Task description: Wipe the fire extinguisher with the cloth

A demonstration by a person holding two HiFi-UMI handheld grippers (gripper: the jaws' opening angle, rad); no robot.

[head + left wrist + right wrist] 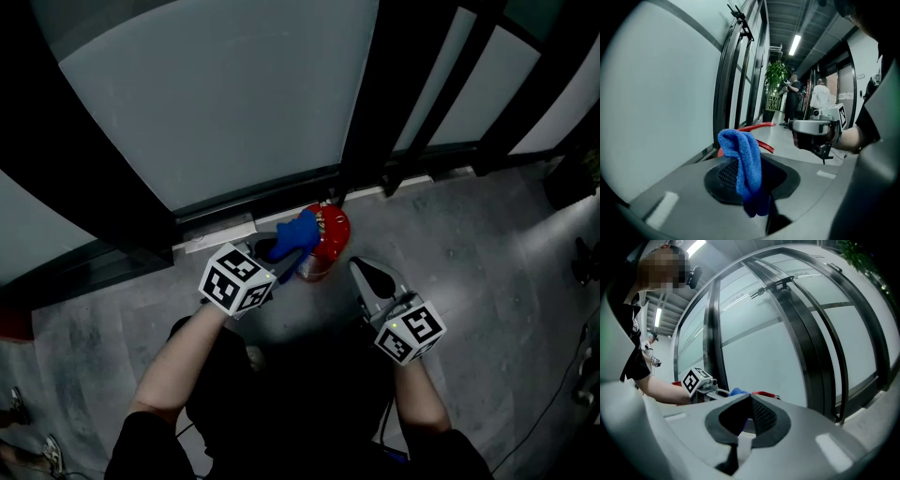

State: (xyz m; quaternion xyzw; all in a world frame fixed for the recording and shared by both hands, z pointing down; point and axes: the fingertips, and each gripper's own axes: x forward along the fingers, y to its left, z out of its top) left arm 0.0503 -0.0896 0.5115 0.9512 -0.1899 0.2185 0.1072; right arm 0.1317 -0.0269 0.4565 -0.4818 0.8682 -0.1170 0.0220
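A red fire extinguisher stands on the grey floor at the foot of a glass wall. My left gripper is shut on a blue cloth and holds it against the extinguisher's top left side. In the left gripper view the cloth hangs folded between the jaws, with the red handle just behind it. My right gripper hovers to the right of the extinguisher, apart from it, its jaws together on nothing. From the right gripper view the cloth and extinguisher peek over the jaw tips.
A glass wall with dark metal frames and a floor track runs behind the extinguisher. Two people and a potted plant stand far down the corridor. Cables lie on the floor at right.
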